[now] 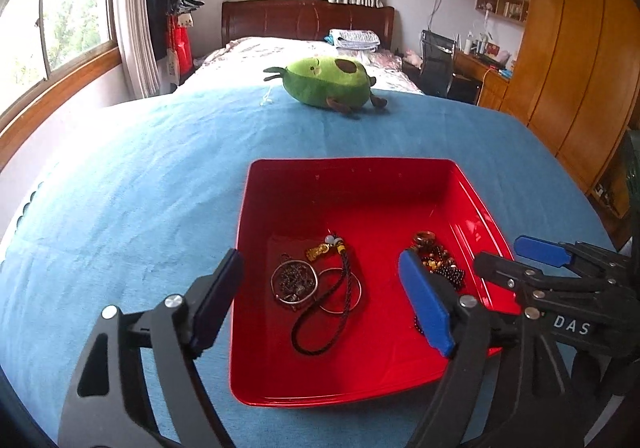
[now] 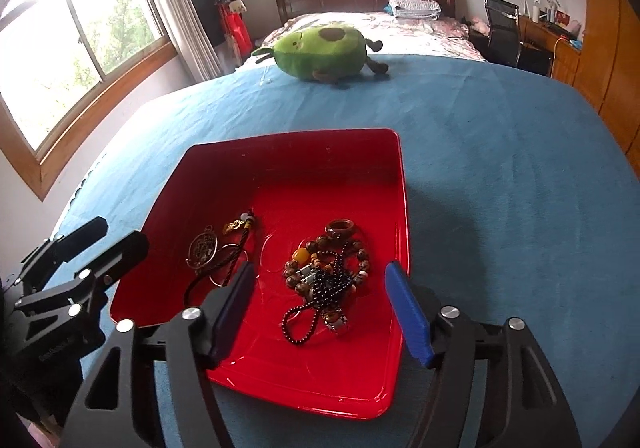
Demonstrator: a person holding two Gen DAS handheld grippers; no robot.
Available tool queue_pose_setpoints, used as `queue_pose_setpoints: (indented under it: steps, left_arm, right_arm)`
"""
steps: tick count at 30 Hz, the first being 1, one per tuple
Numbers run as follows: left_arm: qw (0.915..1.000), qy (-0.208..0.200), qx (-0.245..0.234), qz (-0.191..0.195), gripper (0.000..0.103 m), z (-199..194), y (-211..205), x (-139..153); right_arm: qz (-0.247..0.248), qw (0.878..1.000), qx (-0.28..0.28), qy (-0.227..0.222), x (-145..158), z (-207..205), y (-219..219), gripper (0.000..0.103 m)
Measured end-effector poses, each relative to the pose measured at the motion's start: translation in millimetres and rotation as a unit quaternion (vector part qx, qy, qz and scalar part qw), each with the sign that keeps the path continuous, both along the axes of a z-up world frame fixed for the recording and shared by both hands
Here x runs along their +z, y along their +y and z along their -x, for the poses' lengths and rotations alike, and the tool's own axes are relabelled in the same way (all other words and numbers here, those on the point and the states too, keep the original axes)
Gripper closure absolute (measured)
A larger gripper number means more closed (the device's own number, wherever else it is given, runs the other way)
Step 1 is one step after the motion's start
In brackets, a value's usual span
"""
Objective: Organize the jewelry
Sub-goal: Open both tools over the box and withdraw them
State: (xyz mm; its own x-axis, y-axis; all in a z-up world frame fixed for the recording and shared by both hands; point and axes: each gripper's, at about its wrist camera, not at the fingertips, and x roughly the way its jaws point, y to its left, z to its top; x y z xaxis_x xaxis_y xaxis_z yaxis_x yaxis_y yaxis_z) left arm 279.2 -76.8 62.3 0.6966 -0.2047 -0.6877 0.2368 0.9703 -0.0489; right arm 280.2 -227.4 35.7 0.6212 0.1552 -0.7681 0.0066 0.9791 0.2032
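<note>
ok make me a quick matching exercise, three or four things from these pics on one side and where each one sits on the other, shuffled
Things:
1. avocado plush
2. beaded bracelets
3. metal bangles
4. red tray

Places:
A. left part of the tray
B. far end of the blue cloth, beyond the tray
C. right part of the tray
D. on the blue cloth, in front of both grippers

Pairs: 1-B, 2-C, 3-A, 4-D

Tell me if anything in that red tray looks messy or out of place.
Yes. In the red tray, the beaded bracelets lie tangled in one heap, a black bead strand looped through them. Beside them, the dark cord lies across the silver bangles. Nothing has spilled onto the blue cloth.
</note>
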Motion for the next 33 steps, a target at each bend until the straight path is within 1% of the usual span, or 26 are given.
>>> queue_pose_setpoints:
  steps: [3,4,7,10,11,18,23,27,30,33]
  left_arm:
    - [1.0000,-0.008,-0.002,0.000,0.013,4,0,4]
    - [0.9999,-0.010,-0.002,0.001,0.013,5,0,4]
    - [0.9999,-0.013,-0.002,0.004,0.010,7,2,7]
    - [0.9999,-0.015,0.002,0.007,0.008,10,3,8]
    - [0.9999,-0.015,0.002,0.008,0.008,10,3,9]
    - [0.9998,-0.012,0.004,0.014,0.007,22,8,14]
    - [0.9999,-0.011,0.006,0.008,0.007,41,14,15]
    - [0.9999,-0.004,0.009,-0.004,0.006,60,23,8]
    - [0.9999,0.005,0.008,-0.013,0.006,73,29,0]
    - [0.9995,0.021,0.006,-0.023,0.006,90,35,-14]
  right_arm:
    - [0.002,1.000,-0.003,-0.001,1,3,-1,0.022]
    - [0.003,1.000,-0.004,-0.001,1,3,-1,0.019]
    - [0.002,1.000,-0.005,-0.002,3,8,-3,0.017]
    - [-0.001,1.000,-0.010,-0.001,5,12,-6,0.005]
    - [0.000,1.000,-0.013,-0.002,6,14,-7,0.004]
    - [-0.004,1.000,-0.021,-0.001,8,30,-13,0.004]
    - [-0.006,1.000,-0.027,0.000,8,47,-19,0.004]
    - [-0.006,1.000,-0.026,0.005,4,60,-20,0.004]
    - [-0.008,1.000,-0.024,0.012,-5,73,-21,0.004]
    - [-0.015,0.999,-0.017,0.028,-16,87,-19,0.004]
